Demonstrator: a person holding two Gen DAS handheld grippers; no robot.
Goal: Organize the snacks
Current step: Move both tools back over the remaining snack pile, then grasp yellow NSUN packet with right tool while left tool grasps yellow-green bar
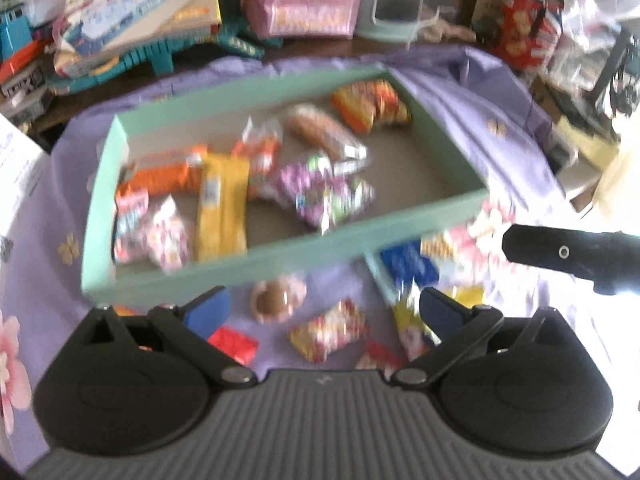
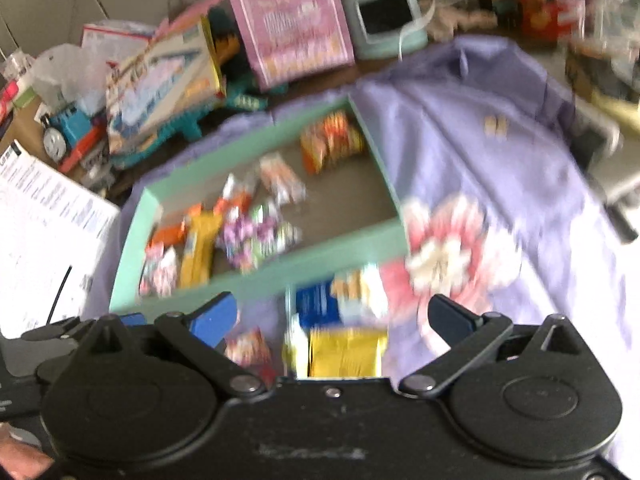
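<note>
Left wrist view blurs every label beyond our reading. Our left gripper (image 1: 324, 312) and right gripper (image 2: 332, 320) both hang spread and empty above loose snacks (image 1: 328, 334) just outside the green tray (image 1: 224, 276), whose right half lies bare.

Both views are bright with daylight that pours in from the right, where the purple cloth (image 1: 500, 92) washes out to white glare. Motion blur smears the snack wrappers (image 1: 224, 208) and the green tray (image 2: 132, 240); print is unreadable. Fisheye bending curves the edges, with dark corners. The black tongs (image 2: 332, 316) look sharper.
</note>
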